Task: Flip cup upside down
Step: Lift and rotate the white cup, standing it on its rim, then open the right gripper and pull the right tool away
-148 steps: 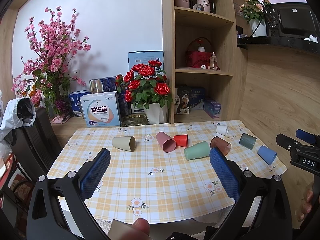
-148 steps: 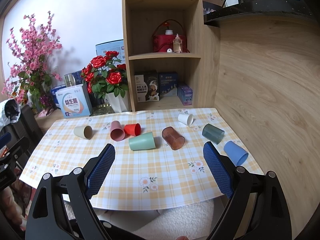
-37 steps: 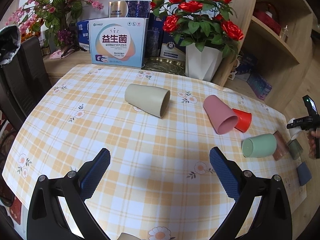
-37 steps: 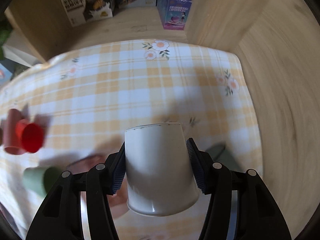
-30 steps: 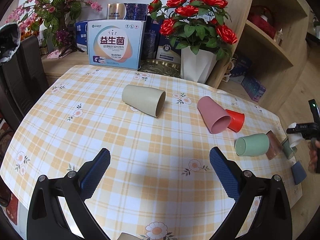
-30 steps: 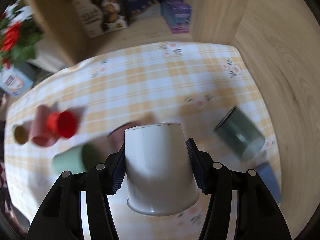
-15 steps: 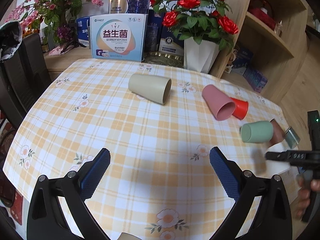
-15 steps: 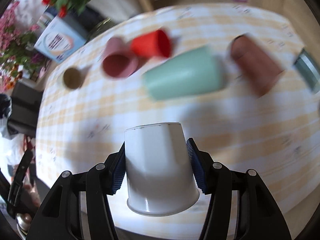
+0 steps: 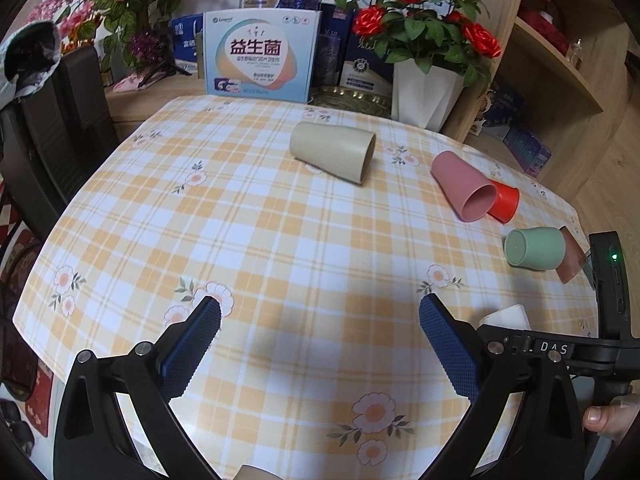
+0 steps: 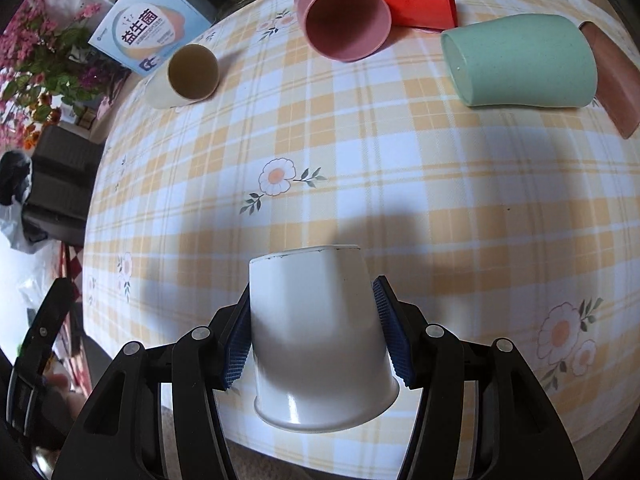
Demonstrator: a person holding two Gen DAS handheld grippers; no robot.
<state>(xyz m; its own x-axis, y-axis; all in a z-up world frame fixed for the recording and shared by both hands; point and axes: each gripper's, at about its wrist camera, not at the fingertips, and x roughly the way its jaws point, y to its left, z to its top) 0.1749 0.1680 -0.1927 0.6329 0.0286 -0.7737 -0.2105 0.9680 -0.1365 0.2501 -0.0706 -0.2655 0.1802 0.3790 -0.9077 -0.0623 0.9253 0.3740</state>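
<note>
My right gripper (image 10: 316, 330) is shut on a small white cup (image 10: 320, 336), its closed base pointing away from the camera and its rim toward it, held just above the front part of the checked tablecloth (image 10: 360, 184). In the left wrist view the white cup (image 9: 506, 317) shows partly behind the right gripper's black body at the right edge. My left gripper (image 9: 320, 338) is open and empty over the table's front. A beige cup (image 9: 332, 152), pink cup (image 9: 462, 190), red cup (image 9: 504, 200) and green cup (image 9: 534, 248) lie on their sides.
A brown translucent cup (image 10: 614, 76) lies on its side behind the green cup (image 10: 520, 66). A white vase of red roses (image 9: 428, 92), a printed box (image 9: 260, 62) and other boxes stand at the table's back. A wooden shelf (image 9: 560, 60) is at the right, a dark chair (image 9: 52, 120) at the left.
My right gripper has carried the white cup from the table's far right toward the front middle, low over the cloth. My left gripper has drifted slightly and stays open.
</note>
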